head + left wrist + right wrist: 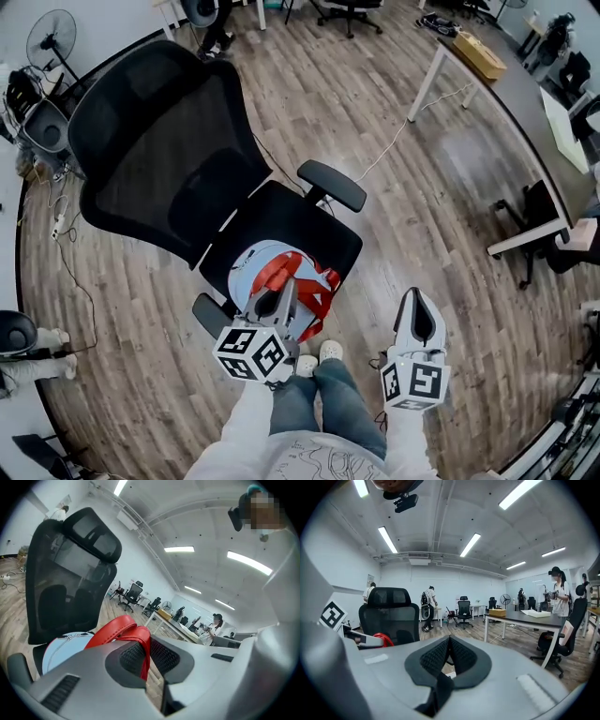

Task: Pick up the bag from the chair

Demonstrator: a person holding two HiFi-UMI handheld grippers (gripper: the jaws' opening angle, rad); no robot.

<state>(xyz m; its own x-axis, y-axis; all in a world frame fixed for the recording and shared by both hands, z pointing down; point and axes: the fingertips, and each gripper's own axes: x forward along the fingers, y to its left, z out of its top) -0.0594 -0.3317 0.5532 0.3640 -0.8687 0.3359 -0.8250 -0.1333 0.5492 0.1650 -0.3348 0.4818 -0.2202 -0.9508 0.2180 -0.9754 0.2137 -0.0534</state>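
Note:
A light blue bag [260,270] with red handles [284,274] is over the front of the black office chair's seat [309,230]; whether it still touches the seat I cannot tell. My left gripper [281,300] is shut on the red handles [123,629], which run up between its pads [132,656]; the blue bag body [63,646] hangs below, in front of the chair's mesh back [61,592]. My right gripper [419,317] is to the right of the chair, beside my legs. It is shut [449,654] and holds nothing. In its view the chair [389,616] and the red handles [382,639] show at the left.
A long dark desk [525,112] with a cardboard box [479,54] runs along the right. A white cable [394,141] crosses the wooden floor. A fan [52,37] stands at the far left. My feet [319,353] are just before the chair. People stand by the desks [558,592].

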